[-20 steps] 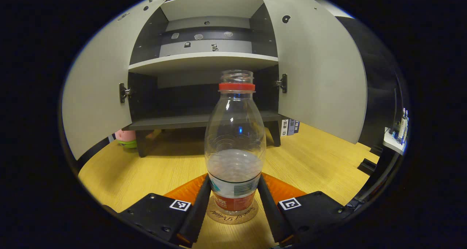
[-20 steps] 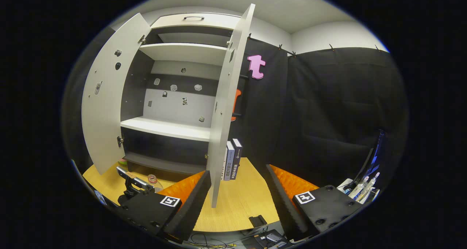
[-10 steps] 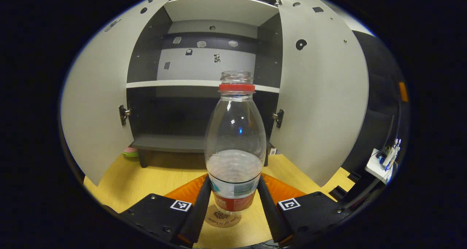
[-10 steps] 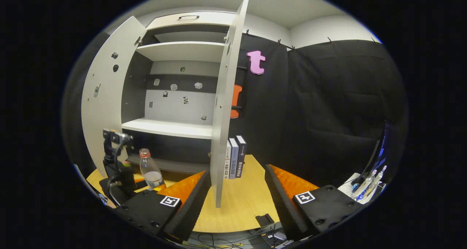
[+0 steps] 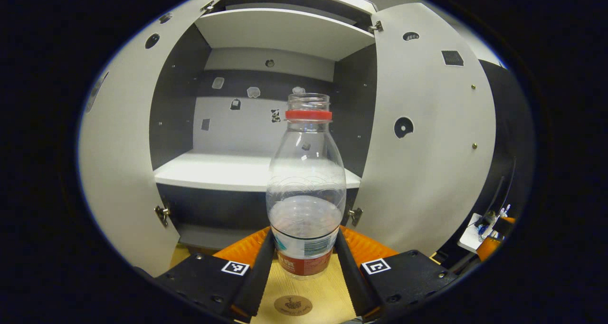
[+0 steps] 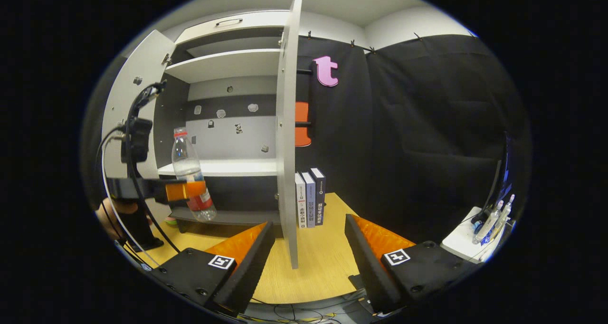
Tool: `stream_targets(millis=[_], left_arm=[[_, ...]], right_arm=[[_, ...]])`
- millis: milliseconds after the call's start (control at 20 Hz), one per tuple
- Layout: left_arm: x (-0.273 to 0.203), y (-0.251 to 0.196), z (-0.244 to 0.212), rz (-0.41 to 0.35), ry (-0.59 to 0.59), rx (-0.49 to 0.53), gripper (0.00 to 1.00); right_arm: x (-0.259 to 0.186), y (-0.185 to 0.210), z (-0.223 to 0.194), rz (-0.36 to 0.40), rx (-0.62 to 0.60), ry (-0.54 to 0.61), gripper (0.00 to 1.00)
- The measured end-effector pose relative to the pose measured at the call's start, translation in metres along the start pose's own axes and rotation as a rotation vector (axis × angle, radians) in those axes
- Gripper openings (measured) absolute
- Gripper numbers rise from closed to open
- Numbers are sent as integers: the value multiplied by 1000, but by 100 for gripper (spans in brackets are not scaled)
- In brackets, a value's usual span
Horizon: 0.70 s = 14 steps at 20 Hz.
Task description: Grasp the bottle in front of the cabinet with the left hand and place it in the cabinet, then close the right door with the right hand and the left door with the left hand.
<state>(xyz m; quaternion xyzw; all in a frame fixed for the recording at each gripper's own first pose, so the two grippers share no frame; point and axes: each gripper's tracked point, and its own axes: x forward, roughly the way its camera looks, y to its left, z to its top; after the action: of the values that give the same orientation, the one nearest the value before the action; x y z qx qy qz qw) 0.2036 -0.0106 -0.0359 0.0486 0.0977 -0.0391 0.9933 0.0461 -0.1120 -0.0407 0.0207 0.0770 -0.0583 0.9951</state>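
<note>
In the left gripper view the left gripper (image 5: 304,267) is clamped on the bottle (image 5: 306,191), its two fingers pressing the labelled lower part from either side, with the bottle upright and lifted clear of the counter (image 5: 313,300). A round coaster (image 5: 293,305) lies on the wood below the bottle's base, apart from it. The bottle is clear plastic with a red ring at its open neck and a little water in the lower half. It is held in front of the open cabinet (image 5: 266,53), roughly level with the white middle shelf (image 5: 213,172) and still outside it. The left door (image 5: 118,162) and the right door (image 5: 427,148) both stand wide open. In the right gripper view the same bottle (image 6: 190,172) shows in the air, tilted slightly, gripped near its bottom by the left gripper (image 6: 183,191), with a hand (image 6: 111,217) holding that tool low at the left edge. The right gripper (image 6: 308,262) has its fingers spread apart and holds nothing; the edge of the right door (image 6: 287,138) stands between them farther off. A few books (image 6: 311,198) stand upright on the counter (image 6: 313,262) just beside that door, against the black cloth wall (image 6: 427,138)
</note>
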Motion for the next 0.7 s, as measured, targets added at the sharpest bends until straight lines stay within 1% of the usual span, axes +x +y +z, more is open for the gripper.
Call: stream_targets(millis=[150, 350, 550, 700], left_arm=[[21, 2, 38, -32, -19, 28, 72], [56, 10, 79, -56, -35, 52, 72], [102, 20, 97, -90, -9, -19, 72], [142, 35, 98, -75, 35, -24, 72]], right_arm=[[6, -9, 3, -31, -5, -11, 98], [10, -30, 8, -88, -9, -27, 98], [10, -46, 15, -140, 8, -35, 98], [9, -55, 21, -178, 18, -47, 98]])
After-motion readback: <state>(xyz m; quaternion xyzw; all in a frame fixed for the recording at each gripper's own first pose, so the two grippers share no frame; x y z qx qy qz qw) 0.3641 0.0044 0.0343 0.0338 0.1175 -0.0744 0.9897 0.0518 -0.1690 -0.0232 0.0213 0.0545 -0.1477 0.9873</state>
